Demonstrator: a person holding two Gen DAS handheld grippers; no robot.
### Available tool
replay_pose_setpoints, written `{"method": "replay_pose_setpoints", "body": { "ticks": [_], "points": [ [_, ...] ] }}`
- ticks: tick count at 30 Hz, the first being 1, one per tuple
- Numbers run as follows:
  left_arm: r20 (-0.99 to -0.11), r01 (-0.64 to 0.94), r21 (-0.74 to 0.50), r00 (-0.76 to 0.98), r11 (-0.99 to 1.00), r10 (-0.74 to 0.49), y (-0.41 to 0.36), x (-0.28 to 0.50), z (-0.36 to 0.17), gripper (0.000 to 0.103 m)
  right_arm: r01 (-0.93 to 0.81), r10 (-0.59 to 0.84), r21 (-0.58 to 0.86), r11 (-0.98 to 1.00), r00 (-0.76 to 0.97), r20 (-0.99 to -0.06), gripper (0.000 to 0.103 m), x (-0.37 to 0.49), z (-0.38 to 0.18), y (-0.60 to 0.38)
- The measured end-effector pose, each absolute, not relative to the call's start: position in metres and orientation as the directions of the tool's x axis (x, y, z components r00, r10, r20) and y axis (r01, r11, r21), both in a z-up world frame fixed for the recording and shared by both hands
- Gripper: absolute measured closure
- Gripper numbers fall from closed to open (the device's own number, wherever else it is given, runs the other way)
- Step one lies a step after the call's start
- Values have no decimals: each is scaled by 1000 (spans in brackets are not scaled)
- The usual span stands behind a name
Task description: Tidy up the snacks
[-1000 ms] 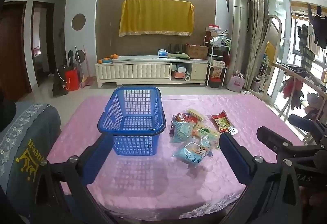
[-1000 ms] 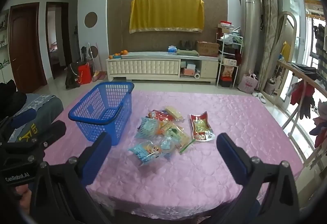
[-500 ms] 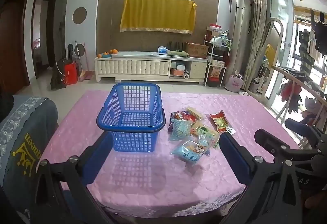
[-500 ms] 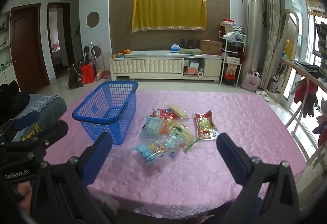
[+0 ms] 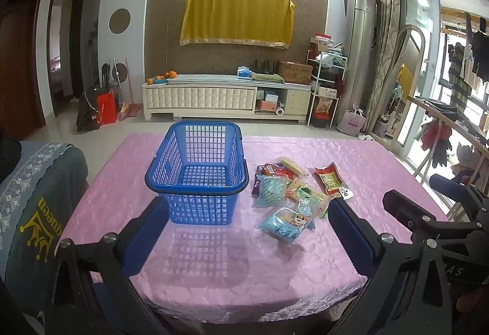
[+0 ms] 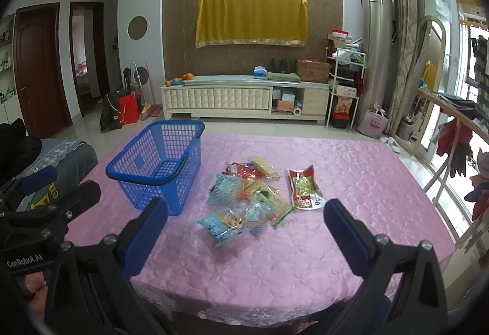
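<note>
An empty blue plastic basket (image 5: 197,174) (image 6: 159,165) stands on the pink tablecloth (image 5: 214,267). A pile of snack packets (image 5: 290,191) (image 6: 250,197) lies to its right, with a light blue packet (image 5: 282,226) (image 6: 226,223) nearest me and a red packet (image 5: 331,180) (image 6: 304,186) furthest right. My left gripper (image 5: 247,231) is open and empty, held above the near table edge in front of the basket. My right gripper (image 6: 244,231) is open and empty, in front of the snack pile.
A chair back with a grey cloth (image 5: 33,206) stands at the table's left. Beyond the table are a white TV cabinet (image 5: 226,99), a shelf rack (image 5: 325,90) and a railing with hanging clothes (image 5: 443,133) on the right.
Both grippers have risen slightly and tilted down, so the table, basket and snacks sit a little further away in view. Nothing on the table has moved.
</note>
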State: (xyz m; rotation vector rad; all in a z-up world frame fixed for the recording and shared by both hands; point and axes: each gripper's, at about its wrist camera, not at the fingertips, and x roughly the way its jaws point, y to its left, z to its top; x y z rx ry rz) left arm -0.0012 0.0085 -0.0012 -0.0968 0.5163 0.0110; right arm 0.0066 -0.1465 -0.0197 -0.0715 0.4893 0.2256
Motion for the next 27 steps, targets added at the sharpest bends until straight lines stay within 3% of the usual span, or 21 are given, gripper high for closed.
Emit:
{"method": "replay_pose_setpoints", "body": {
  "ticks": [27],
  "points": [
    [-507,-45,-108,862,993,-16,11,-2,-2,0,-239,205,-5,971,844,-495,0,5,-21,-143]
  ]
}}
